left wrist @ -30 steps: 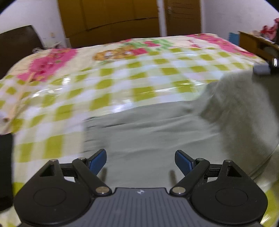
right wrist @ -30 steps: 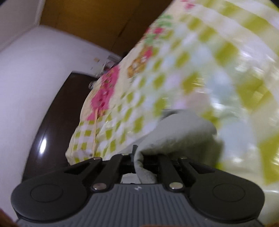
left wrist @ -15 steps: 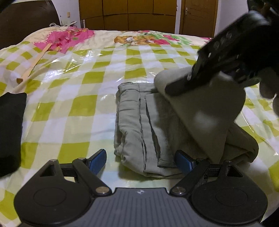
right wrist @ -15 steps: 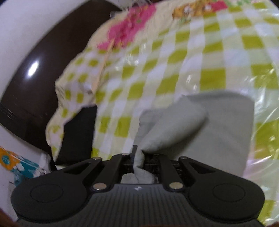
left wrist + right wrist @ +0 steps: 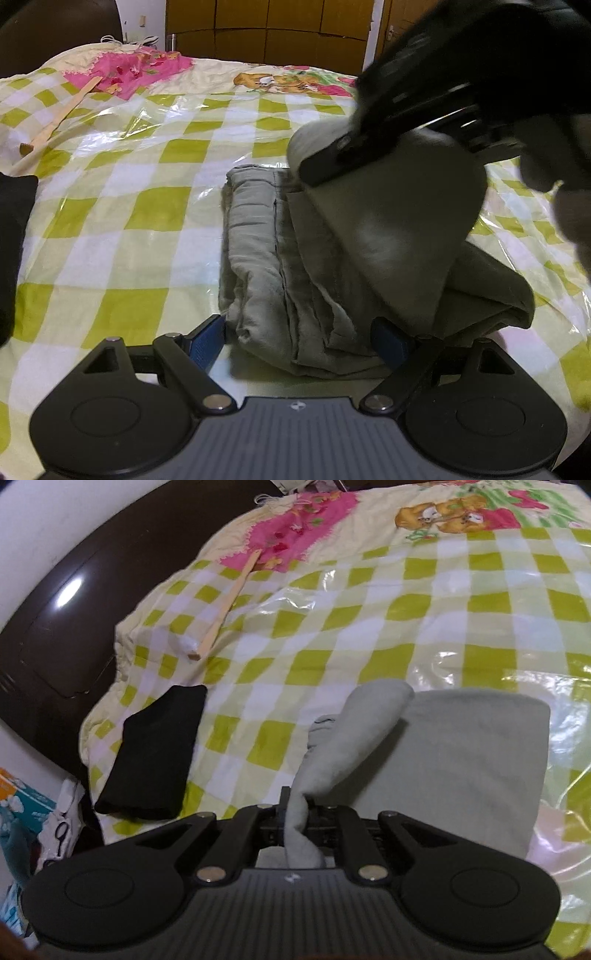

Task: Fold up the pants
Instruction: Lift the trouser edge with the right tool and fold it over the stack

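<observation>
A: What lies around the pants (image 5: 295, 266)?

B: A checked bedspread (image 5: 147, 214) under clear plastic. A folded black garment (image 5: 155, 753) sits well left of the right gripper (image 5: 295, 812), with a wooden stick (image 5: 229, 602) beyond it. The right gripper's black body crosses the left camera's upper right and blocks the far bed.

A: And the fingers?

B: The left gripper (image 5: 299, 339) has its blue fingers (image 5: 207, 339) spread wide, holding nothing; the grey bundle's near edge lies between them. The right fingers are clamped on a grey fold, lifted over the bundle.

A: Anything unclear?

B: The right fingertips are buried in cloth, and the lifted flap is blurred.
</observation>
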A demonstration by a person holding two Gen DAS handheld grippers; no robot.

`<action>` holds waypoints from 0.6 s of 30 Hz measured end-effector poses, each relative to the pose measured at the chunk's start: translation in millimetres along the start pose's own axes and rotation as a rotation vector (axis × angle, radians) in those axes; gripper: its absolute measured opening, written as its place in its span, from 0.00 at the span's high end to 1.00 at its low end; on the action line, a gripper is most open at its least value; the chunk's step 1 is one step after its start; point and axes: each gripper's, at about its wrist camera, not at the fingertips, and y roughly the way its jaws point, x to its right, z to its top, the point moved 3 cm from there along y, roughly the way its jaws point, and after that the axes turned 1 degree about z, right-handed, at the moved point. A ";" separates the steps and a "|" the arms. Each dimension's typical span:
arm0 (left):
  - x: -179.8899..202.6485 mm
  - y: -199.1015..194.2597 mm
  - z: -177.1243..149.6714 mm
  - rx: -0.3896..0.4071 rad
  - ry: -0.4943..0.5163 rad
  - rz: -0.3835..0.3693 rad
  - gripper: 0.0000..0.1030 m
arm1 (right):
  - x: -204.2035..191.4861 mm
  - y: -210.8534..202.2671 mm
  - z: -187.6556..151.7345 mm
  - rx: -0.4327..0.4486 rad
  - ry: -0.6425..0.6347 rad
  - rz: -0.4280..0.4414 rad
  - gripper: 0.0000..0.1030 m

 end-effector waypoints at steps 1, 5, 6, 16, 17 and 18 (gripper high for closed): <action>-0.8 -1.0 -0.2 0.002 0.000 -0.005 0.06 | -2.0 7.6 -0.4 -0.004 0.004 -0.029 0.93; -9.3 -6.8 -3.9 0.007 -0.021 -0.017 0.06 | -12.4 18.8 -7.0 -0.048 -0.028 -0.037 0.82; -11.0 -9.1 -5.1 0.008 -0.022 -0.016 0.06 | -16.8 18.7 -9.4 -0.055 -0.044 -0.020 0.77; -40.0 -45.1 -14.7 0.012 -0.087 -0.013 0.06 | -26.6 -5.2 -2.8 -0.030 -0.075 0.030 0.76; -42.1 -49.3 -14.1 0.014 -0.096 -0.017 0.06 | -25.5 -6.5 2.7 -0.026 -0.104 0.008 0.76; -43.7 -53.3 -13.6 0.016 -0.099 -0.017 0.06 | -24.7 -5.3 7.3 -0.029 -0.125 -0.015 0.70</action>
